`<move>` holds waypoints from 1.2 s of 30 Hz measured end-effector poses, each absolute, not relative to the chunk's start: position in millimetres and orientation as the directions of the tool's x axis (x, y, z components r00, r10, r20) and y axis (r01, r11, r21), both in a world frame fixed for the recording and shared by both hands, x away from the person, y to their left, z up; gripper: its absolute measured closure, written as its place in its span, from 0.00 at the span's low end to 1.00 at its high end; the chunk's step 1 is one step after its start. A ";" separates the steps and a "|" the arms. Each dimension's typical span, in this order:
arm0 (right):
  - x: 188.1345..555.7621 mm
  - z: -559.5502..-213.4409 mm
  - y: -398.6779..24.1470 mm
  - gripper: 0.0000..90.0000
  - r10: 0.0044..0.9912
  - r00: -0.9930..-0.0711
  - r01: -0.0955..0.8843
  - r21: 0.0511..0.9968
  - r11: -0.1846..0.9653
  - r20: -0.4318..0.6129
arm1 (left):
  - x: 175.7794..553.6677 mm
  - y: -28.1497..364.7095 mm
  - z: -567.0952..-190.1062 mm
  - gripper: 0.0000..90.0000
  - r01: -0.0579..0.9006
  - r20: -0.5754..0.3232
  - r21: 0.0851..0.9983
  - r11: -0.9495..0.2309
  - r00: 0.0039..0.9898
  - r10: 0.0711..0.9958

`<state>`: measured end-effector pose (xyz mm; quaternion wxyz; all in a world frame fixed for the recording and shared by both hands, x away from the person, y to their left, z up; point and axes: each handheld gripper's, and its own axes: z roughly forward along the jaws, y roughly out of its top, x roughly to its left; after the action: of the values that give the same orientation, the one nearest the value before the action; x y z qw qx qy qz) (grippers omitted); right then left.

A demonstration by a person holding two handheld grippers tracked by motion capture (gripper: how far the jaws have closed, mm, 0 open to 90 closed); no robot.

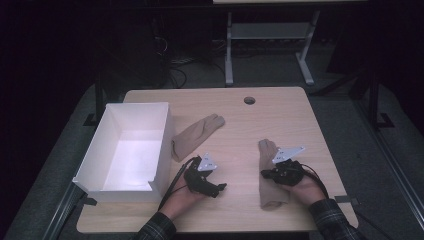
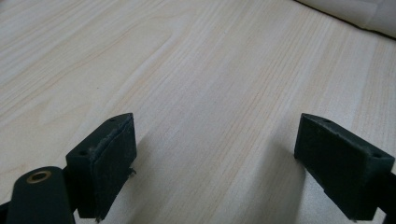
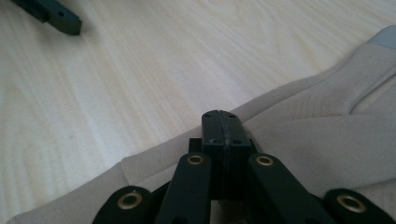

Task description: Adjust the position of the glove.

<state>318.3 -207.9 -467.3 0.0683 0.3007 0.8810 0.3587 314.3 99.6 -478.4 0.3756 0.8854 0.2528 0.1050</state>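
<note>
left gripper [image 1: 220, 188] jaws spread wide, right gripper [image 3: 222, 122] jaws pressed together

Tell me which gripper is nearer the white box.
Left. The left gripper rests on the table just right of the white box; the right gripper sits farther right, over a beige sock.

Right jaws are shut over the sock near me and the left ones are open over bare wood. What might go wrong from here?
1. The right gripper has its jaws pressed together above the near sock; whether any cloth is pinched is unclear, so a lift may come up empty.
2. The white box stands left of the left gripper; a carried sock could catch its wall.
</note>
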 end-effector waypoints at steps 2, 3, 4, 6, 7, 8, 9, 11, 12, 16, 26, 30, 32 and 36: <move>316.1 -467.4 -208.6 1.00 0.577 -0.811 0.481 0.673 0.562 0.099 | 314.2 99.6 -478.4 0.14 0.369 -0.004 0.718 -0.590 0.850 0.527; 314.0 -467.4 -209.3 1.00 0.573 -0.814 0.478 0.672 0.565 0.096 | 314.1 99.6 -478.4 0.14 0.370 -0.004 0.718 -0.589 0.849 0.528; 311.7 -467.3 -209.8 1.00 0.572 -0.815 0.474 0.672 0.569 0.091 | 314.1 99.6 -478.4 0.14 0.370 -0.004 0.718 -0.589 0.849 0.528; 304.9 -467.2 -212.4 1.00 0.567 -0.820 0.466 0.673 0.575 0.084 | 314.0 99.5 -478.4 0.14 0.370 -0.004 0.718 -0.589 0.849 0.529; 302.8 -467.2 -213.8 1.00 0.565 -0.820 0.468 0.673 0.573 0.089 | 314.0 99.5 -478.4 0.14 0.370 -0.004 0.719 -0.588 0.849 0.529; 300.6 -467.0 -215.3 1.00 0.566 -0.819 0.473 0.671 0.571 0.095 | 314.0 99.5 -478.4 0.14 0.370 -0.004 0.719 -0.589 0.849 0.529; 300.6 -467.0 -215.3 1.00 0.566 -0.819 0.473 0.671 0.571 0.095 | 314.0 99.5 -478.4 0.14 0.370 -0.004 0.719 -0.589 0.849 0.529; 296.9 -467.0 -218.8 1.00 0.566 -0.817 0.480 0.669 0.568 0.105 | 314.0 99.5 -478.4 0.14 0.370 -0.004 0.719 -0.589 0.849 0.529; 293.1 -466.9 -222.7 1.00 0.562 -0.819 0.483 0.667 0.567 0.115 | 314.0 99.5 -478.4 0.14 0.371 -0.005 0.719 -0.588 0.849 0.529; 287.0 -467.0 -230.0 1.00 0.550 -0.826 0.480 0.666 0.571 0.125 | 314.0 99.5 -478.4 0.14 0.371 -0.005 0.719 -0.588 0.849 0.529; 289.3 -454.1 -235.8 0.86 0.558 -0.820 0.478 0.685 0.550 0.124 | 314.7 99.9 -478.1 0.14 0.361 0.005 0.718 -0.594 0.852 0.524; 296.8 -447.6 -249.7 0.68 0.627 -0.774 0.485 0.717 0.501 0.086 | 314.3 99.5 -478.4 0.14 0.367 -0.001 0.719 -0.590 0.850 0.527; 298.6 -446.9 -253.1 0.65 0.647 -0.758 0.495 0.720 0.486 0.084 | 314.3 99.5 -478.4 0.14 0.367 -0.001 0.719 -0.590 0.850 0.527; 310.1 -450.4 -270.7 0.51 0.733 -0.678 0.525 0.737 0.425 0.060 | 314.3 99.2 -478.4 0.14 0.367 0.000 0.718 -0.591 0.849 0.528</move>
<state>310.1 -270.7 -450.4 0.1365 0.3773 0.8331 0.3808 314.3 99.2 -478.4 0.3751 0.8854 0.2530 0.1072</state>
